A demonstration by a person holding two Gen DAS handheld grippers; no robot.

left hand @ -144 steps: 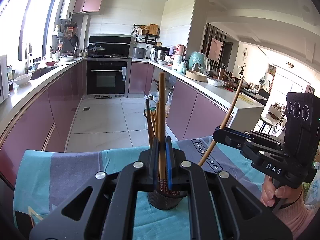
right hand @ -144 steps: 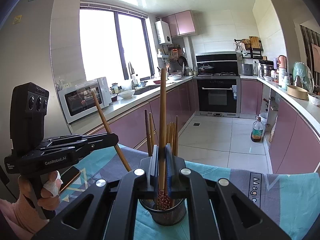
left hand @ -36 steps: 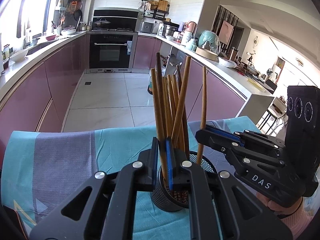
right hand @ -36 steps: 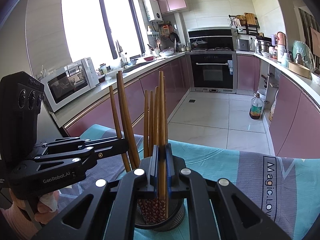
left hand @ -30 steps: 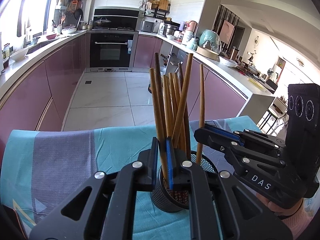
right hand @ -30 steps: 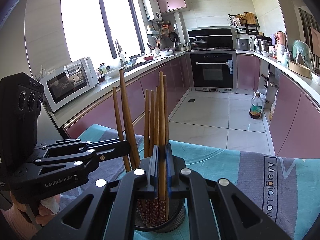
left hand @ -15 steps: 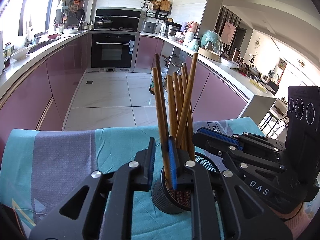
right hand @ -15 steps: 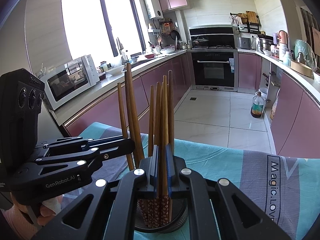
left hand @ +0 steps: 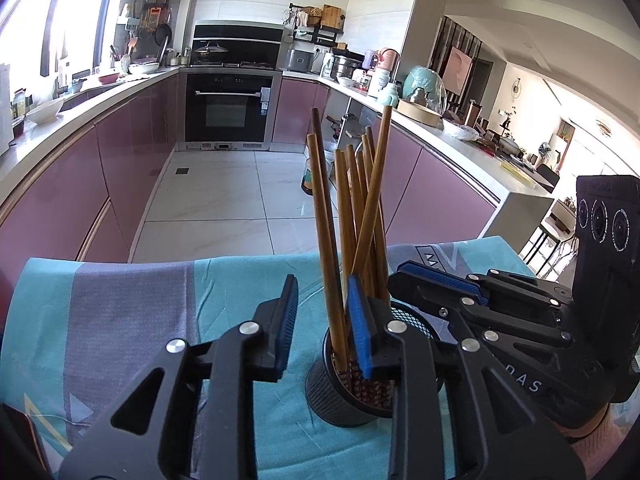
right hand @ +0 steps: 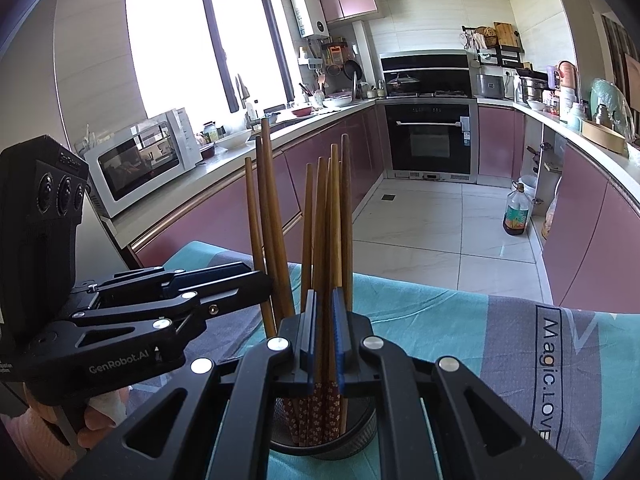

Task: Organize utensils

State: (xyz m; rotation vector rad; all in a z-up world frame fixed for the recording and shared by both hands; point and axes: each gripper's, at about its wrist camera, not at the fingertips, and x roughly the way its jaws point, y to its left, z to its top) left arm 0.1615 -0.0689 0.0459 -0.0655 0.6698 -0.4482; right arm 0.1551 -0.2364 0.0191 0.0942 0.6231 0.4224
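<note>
A black mesh cup (left hand: 340,396) stands on the teal and grey tablecloth (left hand: 140,320) with several brown chopsticks (left hand: 360,200) upright in it. My left gripper (left hand: 323,286) hovers just over the cup's near rim and its jaws are opening. One chopstick (left hand: 326,240) stands loose between them, close to the right pad, with its foot in the cup. My right gripper (right hand: 325,296) is shut on another chopstick (right hand: 324,220), whose patterned lower end reaches into the same cup (right hand: 360,428). Each gripper shows in the other's view, tips beside the bundle.
The table's far edge drops to a tiled kitchen floor (left hand: 224,200) between pink cabinets. A microwave (right hand: 140,160) sits on the left counter and an oil bottle (right hand: 517,212) stands on the floor. A hand (right hand: 100,412) holds the left gripper's grip.
My left jaws have spread apart and let go of their chopstick, which now stands in the cup. The right gripper stays shut on its chopstick, having lowered it into the cup since the earliest frames.
</note>
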